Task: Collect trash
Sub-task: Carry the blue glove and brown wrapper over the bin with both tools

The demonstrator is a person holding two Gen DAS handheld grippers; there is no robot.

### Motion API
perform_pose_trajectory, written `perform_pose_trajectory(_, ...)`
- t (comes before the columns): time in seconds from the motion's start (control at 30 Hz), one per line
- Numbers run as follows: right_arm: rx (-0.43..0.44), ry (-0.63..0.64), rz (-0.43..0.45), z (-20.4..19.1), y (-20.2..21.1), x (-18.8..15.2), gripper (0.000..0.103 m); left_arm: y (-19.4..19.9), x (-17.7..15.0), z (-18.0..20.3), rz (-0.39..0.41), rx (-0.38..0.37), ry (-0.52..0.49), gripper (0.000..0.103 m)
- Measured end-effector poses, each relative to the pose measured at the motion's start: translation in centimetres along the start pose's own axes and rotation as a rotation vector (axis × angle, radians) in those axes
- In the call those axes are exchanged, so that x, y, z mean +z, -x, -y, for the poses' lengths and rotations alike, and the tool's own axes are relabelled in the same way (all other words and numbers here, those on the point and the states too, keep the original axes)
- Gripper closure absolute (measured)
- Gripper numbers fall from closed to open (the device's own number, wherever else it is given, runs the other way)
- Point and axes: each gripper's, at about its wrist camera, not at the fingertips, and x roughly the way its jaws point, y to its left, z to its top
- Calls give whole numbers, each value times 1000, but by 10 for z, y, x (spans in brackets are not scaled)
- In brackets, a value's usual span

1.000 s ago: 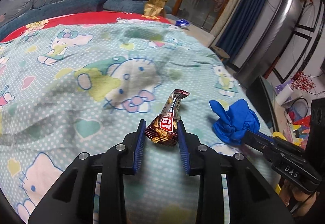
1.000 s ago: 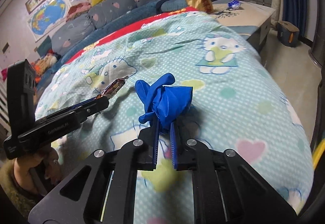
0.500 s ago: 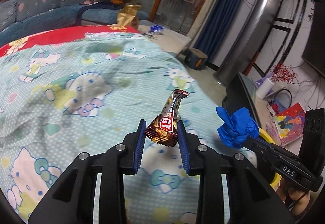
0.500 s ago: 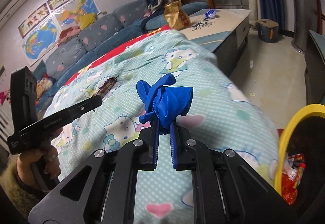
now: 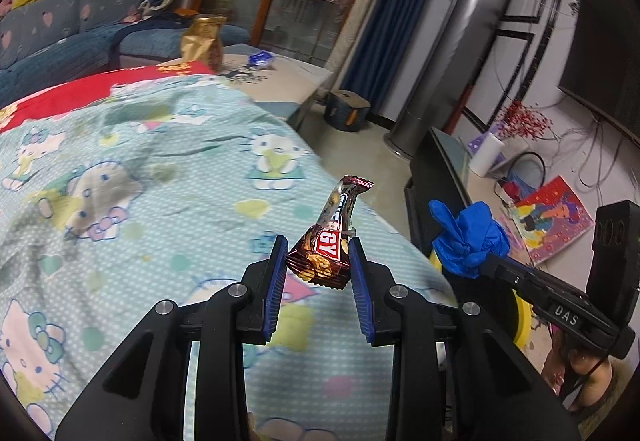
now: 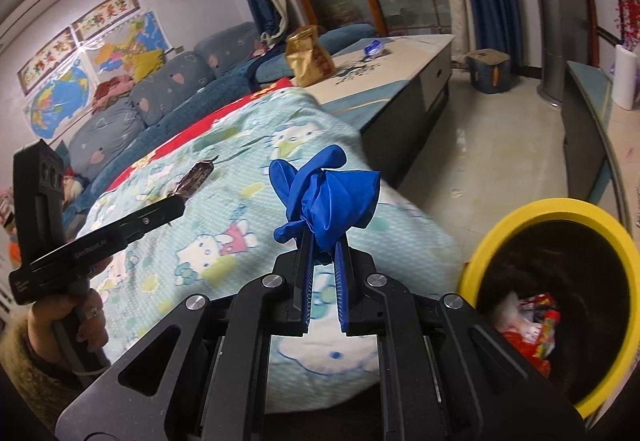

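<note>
We held a light, crinkly snack wrapper (image 5: 323,253) by its bottom end between our left gripper (image 5: 318,273) jaws, and a soft blue glove (image 6: 326,201) pinched tight in our right gripper (image 6: 322,261) jaws.

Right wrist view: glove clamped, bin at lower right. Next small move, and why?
Probably carry the right tongs a bit further right over the yellow-rimmed bin. The blue glove hangs over the bed's blanket, short of the rim. The bin already holds wrappers.
</note>
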Motion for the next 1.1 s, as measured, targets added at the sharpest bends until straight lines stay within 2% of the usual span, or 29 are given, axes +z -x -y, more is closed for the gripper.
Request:
perform_pose_trajectory(0.7, -170, -114, 60, 86, 50, -5, 97, -25, -12, 97, -57, -138, -185, 74)
perform_pose_trajectory(1.1, -276, -155, 49, 123, 71, -14, 97, -42, -27, 146, -98, -201, -289, 74)
